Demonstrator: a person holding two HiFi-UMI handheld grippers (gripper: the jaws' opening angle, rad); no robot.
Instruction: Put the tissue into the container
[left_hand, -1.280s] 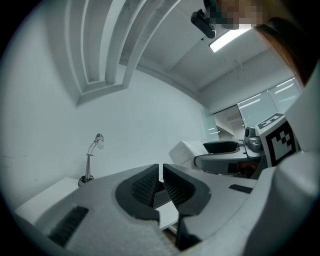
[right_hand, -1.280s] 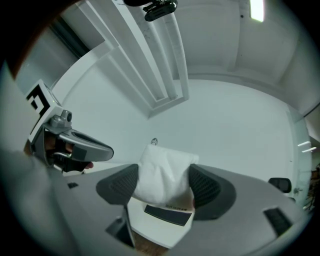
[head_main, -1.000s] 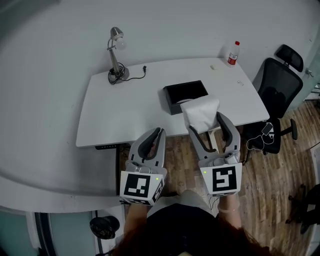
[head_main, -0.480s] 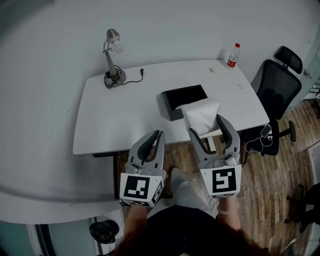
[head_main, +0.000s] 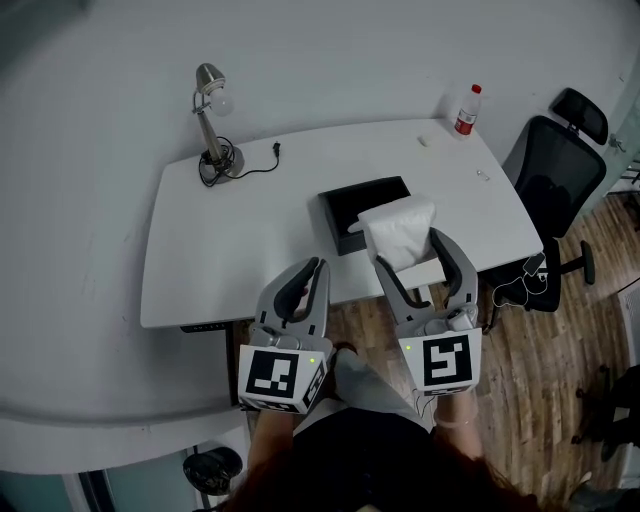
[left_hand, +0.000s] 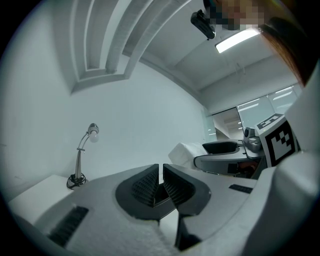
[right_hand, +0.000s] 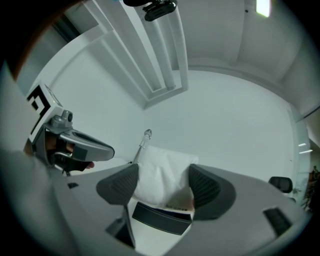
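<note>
While the right gripper (head_main: 410, 250) clamps the white tissue pack (head_main: 400, 226), the black container (head_main: 349, 205) lying just beyond it on the bench (head_main: 230, 240), the left gripper (head_main: 304, 276) hangs beside it, jaws pressed together, empty.

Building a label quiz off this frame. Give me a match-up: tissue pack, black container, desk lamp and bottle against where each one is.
Things:
1. tissue pack
2. black container
3. desk lamp
4. bottle

Places:
A. far right corner of the table
B. between the jaws of the right gripper
C. far left corner of the table
D. middle of the table, toward its near edge

Pairs: 1-B; 2-D; 3-C; 4-A
</note>
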